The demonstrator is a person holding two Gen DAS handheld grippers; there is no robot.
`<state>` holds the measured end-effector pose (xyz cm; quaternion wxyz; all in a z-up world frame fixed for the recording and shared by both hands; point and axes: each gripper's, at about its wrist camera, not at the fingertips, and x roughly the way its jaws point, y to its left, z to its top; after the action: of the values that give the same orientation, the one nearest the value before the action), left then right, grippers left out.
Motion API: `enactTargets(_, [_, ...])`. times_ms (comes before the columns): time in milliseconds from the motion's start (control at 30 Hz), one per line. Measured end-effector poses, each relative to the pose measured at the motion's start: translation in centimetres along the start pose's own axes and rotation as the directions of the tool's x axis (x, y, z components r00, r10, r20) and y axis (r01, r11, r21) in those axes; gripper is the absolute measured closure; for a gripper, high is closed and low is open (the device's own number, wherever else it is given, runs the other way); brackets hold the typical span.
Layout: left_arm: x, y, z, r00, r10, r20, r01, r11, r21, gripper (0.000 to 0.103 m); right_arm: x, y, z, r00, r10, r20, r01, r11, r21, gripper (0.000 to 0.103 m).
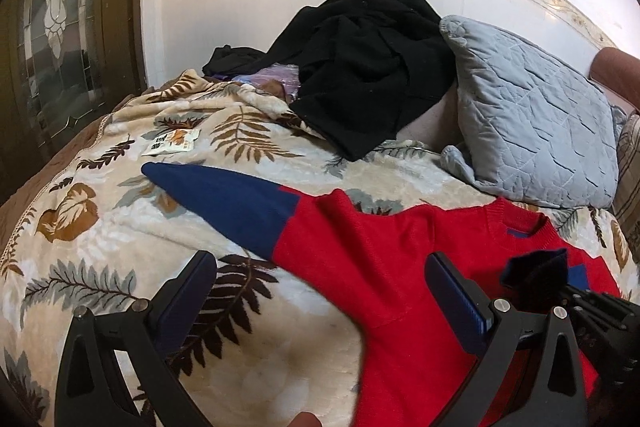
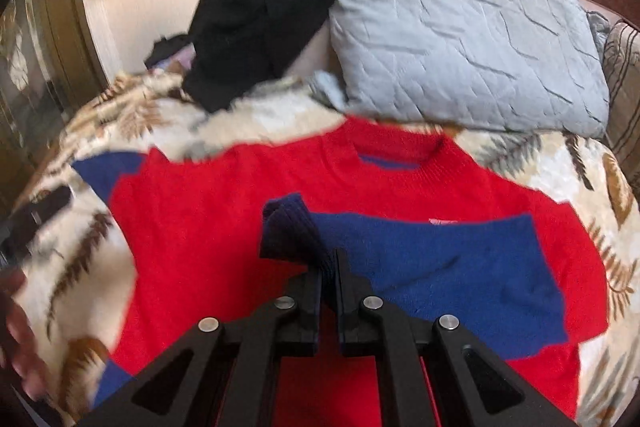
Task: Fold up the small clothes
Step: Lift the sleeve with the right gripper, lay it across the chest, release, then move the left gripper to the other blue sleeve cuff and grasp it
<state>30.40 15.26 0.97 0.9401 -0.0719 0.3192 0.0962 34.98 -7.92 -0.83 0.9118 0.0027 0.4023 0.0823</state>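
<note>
On the leaf-print fleece blanket [image 1: 120, 227], the red knit sweater with navy sleeves [image 2: 224, 211] is lying flat. Right gripper [image 2: 329, 267] is pinching the navy ribbed cuff [image 2: 288, 227], jaws nearly shut. Left gripper [image 1: 320, 279] is hovering wide open, gripping nothing.

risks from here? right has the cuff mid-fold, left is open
1. The right gripper pinches only the bunched tip of the blue cuff; a tug could slip it out.
2. The left gripper is open and holds nothing, so the sweater may drag on the blanket.
</note>
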Motion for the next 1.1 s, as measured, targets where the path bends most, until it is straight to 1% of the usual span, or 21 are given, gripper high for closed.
enactTargets(67, [0.1,0.4,0.0,1.0,0.01,-0.002,-0.01,1.0,-0.007,0.0,1.1,1.4,0.1,1.0,-0.013,-0.006,0.013,1.0,-0.021,0.097])
enactTargets(100, [0.2,0.5,0.0,1.0,0.013,-0.004,-0.013,1.0,-0.009,0.0,2.0,2.0,-0.2,0.999,-0.023,-0.034,0.022,0.999,-0.038,0.097])
enactTargets(167, [0.4,0.8,0.0,1.0,0.018,-0.008,-0.018,1.0,-0.01,0.0,4.1,2.6,-1.1,0.991,-0.014,-0.133,0.008,0.999,-0.043,0.093])
enactTargets(200, [0.5,0.9,0.0,1.0,0.02,-0.009,-0.02,1.0,-0.011,0.0,4.6,2.6,-1.5,0.987,-0.011,-0.158,0.005,0.999,-0.04,0.093])
enactTargets(267, [0.6,1.1,0.0,1.0,0.023,-0.01,-0.023,1.0,-0.012,0.0,4.4,2.1,-2.1,0.986,0.019,-0.168,-0.022,1.0,-0.015,0.093])
enactTargets(333, [0.7,1.3,0.1,1.0,0.027,-0.011,-0.028,1.0,-0.014,0.0,3.6,1.4,-2.3,0.988,0.048,-0.149,-0.046,0.999,0.015,0.093])
enactTargets(367, [0.7,1.4,0.1,1.0,0.029,-0.011,-0.029,0.999,-0.018,0.0,2.9,0.9,-2.3,0.99,0.059,-0.131,-0.055,0.998,0.037,0.084])
enactTargets(433, [0.7,1.5,0.2,0.999,0.031,-0.011,-0.031,0.999,-0.024,0.0,1.8,0.2,-2.5,0.991,0.083,-0.107,-0.074,0.994,0.085,0.048])
enactTargets(467, [0.7,1.6,0.2,0.999,0.032,-0.011,-0.032,0.999,-0.026,0.0,1.1,-0.3,-2.6,0.992,0.095,-0.089,-0.085,0.99,0.112,0.016])
enactTargets(533, [0.7,1.7,0.2,0.999,0.036,-0.012,-0.036,0.999,-0.027,0.0,-0.1,-0.6,-2.5,0.992,0.122,-0.038,-0.115,0.982,0.15,0.015])
enactTargets(600, [0.8,1.7,0.1,0.999,0.039,-0.013,-0.039,0.999,-0.025,0.0,-0.9,-0.4,-2.3,0.988,0.151,-0.019,-0.146,0.978,0.152,0.015])
enactTargets(667, [0.8,1.8,0.1,0.999,0.041,-0.016,-0.041,0.999,-0.027,0.0,-1.4,-0.2,-2.1,0.993,0.116,0.02,-0.118,0.984,0.134,0.016])
enactTargets(733, [0.9,1.8,0.1,0.999,0.046,-0.013,-0.046,0.999,-0.023,0.0,-0.9,-0.6,-1.5,0.998,0.054,0.03,-0.058,0.988,0.14,0.019])
enactTargets(767, [1.0,1.9,0.1,0.999,0.05,-0.013,-0.05,0.999,-0.021,0.0,-0.1,-0.6,-1.4,1.0,0.002,0.002,-0.002,0.99,0.14,0.028])
enactTargets(800, [1.1,1.9,0.2,0.999,0.052,-0.013,-0.053,0.998,-0.02,0.0,0.8,-0.5,-1.5,1.0,-0.013,-0.025,0.016,0.991,0.13,0.036])
enactTargets(867, [1.3,2.1,0.2,0.998,0.061,-0.014,-0.061,0.998,-0.018,0.0,3.3,-0.1,-2.0,0.993,-0.048,-0.111,0.058,0.994,0.091,0.037])
enactTargets(933, [1.6,2.5,0.2,0.997,0.072,-0.016,-0.072,0.997,-0.016,0.0,5.8,0.1,-2.9,0.976,-0.054,-0.213,0.069,0.996,0.063,0.035])
enactTargets(967, [1.7,2.8,0.3,0.997,0.075,-0.019,-0.075,0.997,-0.015,0.0,5.4,0.2,-3.0,0.983,-0.061,-0.172,0.069,0.997,0.043,0.035])
enactTargets(1000, [1.9,3.4,0.4,0.997,0.076,-0.021,-0.077,0.997,-0.017,0.0,5.1,0.2,-2.9,0.985,-0.053,-0.167,0.061,0.997,0.048,0.035])
enactTargets(1033, [2.0,3.8,0.6,0.997,0.076,-0.023,-0.076,0.997,-0.019,0.0,4.6,-0.2,-2.8,0.985,-0.022,-0.172,0.035,0.996,0.077,0.035])
enactTargets(1100, [2.4,5.0,1.2,0.996,0.084,-0.024,-0.084,0.996,-0.025,0.0,3.0,-1.2,-2.8,0.991,-0.004,-0.136,0.019,0.995,0.103,0.035])
